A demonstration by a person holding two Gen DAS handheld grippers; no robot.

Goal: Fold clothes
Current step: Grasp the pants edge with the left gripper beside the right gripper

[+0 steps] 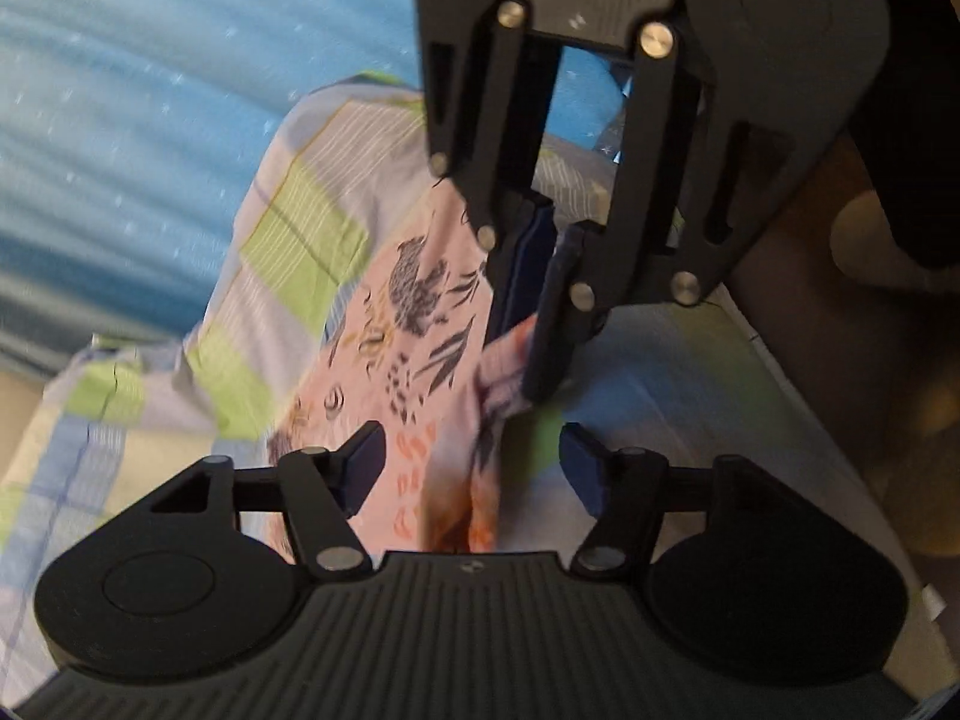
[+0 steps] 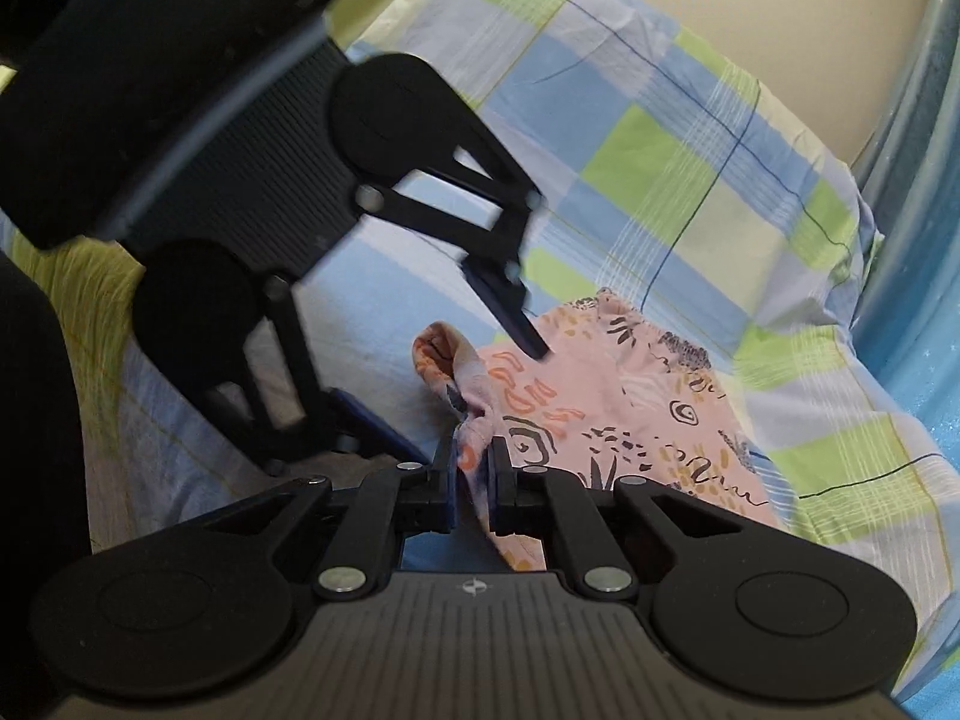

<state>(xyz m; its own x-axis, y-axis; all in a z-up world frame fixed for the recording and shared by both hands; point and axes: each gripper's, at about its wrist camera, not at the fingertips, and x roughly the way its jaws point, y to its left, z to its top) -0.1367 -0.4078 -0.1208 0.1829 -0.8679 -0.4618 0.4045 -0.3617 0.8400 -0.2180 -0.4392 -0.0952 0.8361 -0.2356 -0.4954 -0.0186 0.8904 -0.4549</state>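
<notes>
A pink garment (image 1: 420, 324) with dark leaf and orange prints lies crumpled on the checked bedsheet (image 1: 288, 228). In the left wrist view my left gripper (image 1: 474, 468) is open, its pads either side of the cloth without pinching it. My right gripper (image 1: 519, 354) comes in from above, shut on a bunched edge of the garment. The right wrist view shows my right gripper (image 2: 474, 480) clamping a raised fold of the pink garment (image 2: 630, 408). My left gripper (image 2: 465, 396) hangs open just above the same fold, one fingertip (image 2: 534, 348) touching the cloth.
The green, blue and white checked bedsheet (image 2: 660, 150) covers the whole bed. A blue speckled curtain or panel (image 1: 120, 90) runs along the bed's far side, also visible as a blue strip (image 2: 912, 300). A beige wall (image 2: 750, 0) stands behind. A dark sleeve (image 2: 30, 420) fills the left edge.
</notes>
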